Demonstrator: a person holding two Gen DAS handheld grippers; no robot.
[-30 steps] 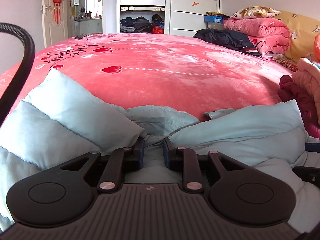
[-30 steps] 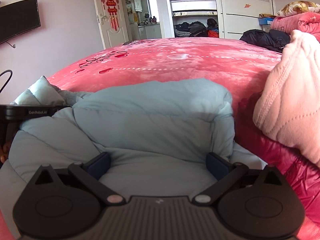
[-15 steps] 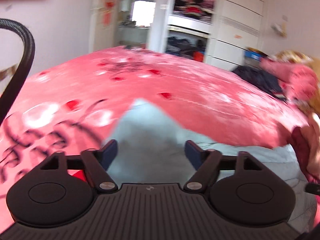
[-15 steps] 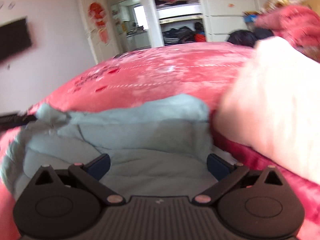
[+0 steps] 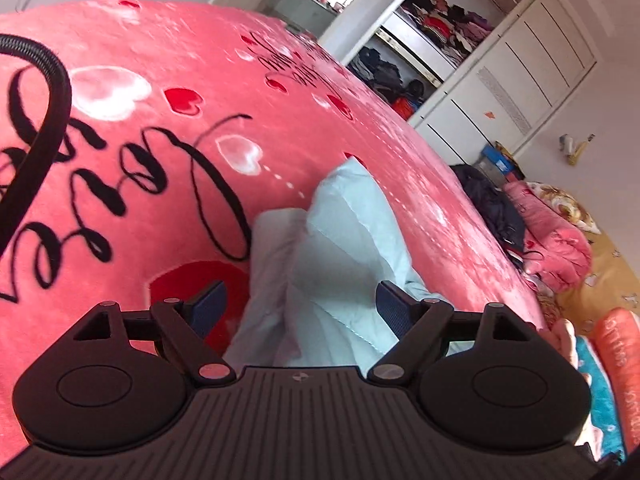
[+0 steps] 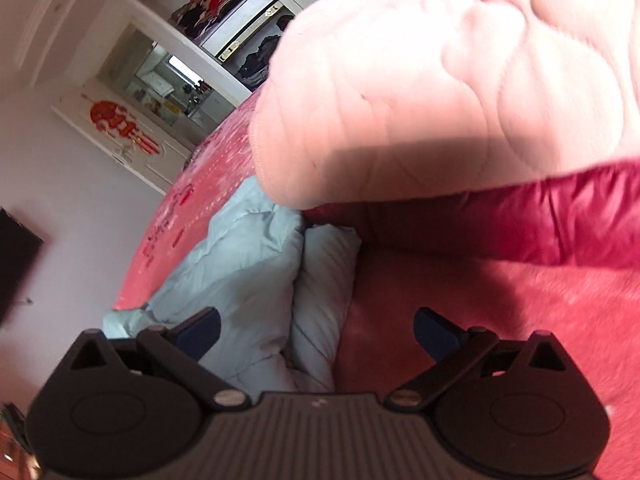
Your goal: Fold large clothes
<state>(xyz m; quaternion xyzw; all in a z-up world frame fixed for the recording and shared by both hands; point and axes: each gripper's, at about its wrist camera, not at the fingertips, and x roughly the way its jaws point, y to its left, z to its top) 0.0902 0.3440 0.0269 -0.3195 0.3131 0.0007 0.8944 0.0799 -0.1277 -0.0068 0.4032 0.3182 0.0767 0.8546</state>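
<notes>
Left wrist view: left gripper [image 5: 299,300] with jaws spread wide, having just been opening; nothing pinched. Blue pads [image 5: 208,306] clear of any cloth. Pale blue padded jacket [image 5: 344,248] lying at centre frame on the pink bedspread [image 5: 168,152], running from the gap between the jaws up toward mid-frame, one quilted panel folded over a paler inner layer. Bedspread printed with red and white hearts and black script, filling the left and centre. Black ribbed cable [image 5: 48,92] curving down the left edge. Open wardrobe [image 5: 440,32] stuffed with clothes at upper right. Dark garment [image 5: 492,200] and pink folded quilt [image 5: 560,248] at right of frame.

Right wrist view: right gripper [image 6: 316,330] likewise spread wide, empty between the pads. Same pale blue jacket [image 6: 248,272] at lower left to centre, bunched, its edge reaching between the jaws. Pale pink quilted garment [image 6: 460,92] filling the upper right, resting on a crimson shiny garment [image 6: 540,224] beneath it. Picture tilted and partly blurred.
</notes>
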